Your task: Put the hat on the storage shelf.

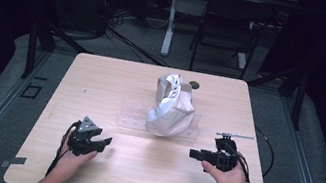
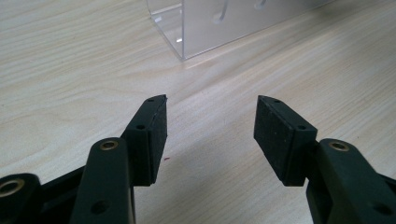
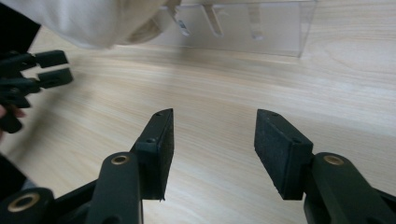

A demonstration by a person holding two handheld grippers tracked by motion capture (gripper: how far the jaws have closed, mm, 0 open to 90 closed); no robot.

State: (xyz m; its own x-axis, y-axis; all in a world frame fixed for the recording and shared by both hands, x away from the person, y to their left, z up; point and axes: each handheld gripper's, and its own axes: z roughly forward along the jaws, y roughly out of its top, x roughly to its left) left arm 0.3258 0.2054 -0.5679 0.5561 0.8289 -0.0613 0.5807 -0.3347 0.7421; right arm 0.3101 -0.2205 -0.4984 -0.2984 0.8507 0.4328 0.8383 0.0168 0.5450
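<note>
Item: white cap (image 1: 172,107), centre of the high view, hung on a clear acrylic rack (image 1: 129,114) that stands on the bench (image 1: 103,76). The cap sits tilted, its crown bulging toward the lower right of the frame and its strapped back opening turned to the upper left; the long axis runs steeply from top to bottom, leaning slightly left at the top. The rack appears to hold it up off the wood so it keeps its shape. The rack's own long axis runs left to right across the frame.

Left tongs (image 1: 102,143), lower left: wide open, nothing between the pads, aimed toward the rack's left end (image 2: 187,28).

Right tongs (image 1: 194,154), lower right: wide open and empty, pointing left across the bench below the cap (image 3: 84,21).

Small dark round object (image 1: 194,84) beyond the cap, near the far edge; too small to identify.
</note>
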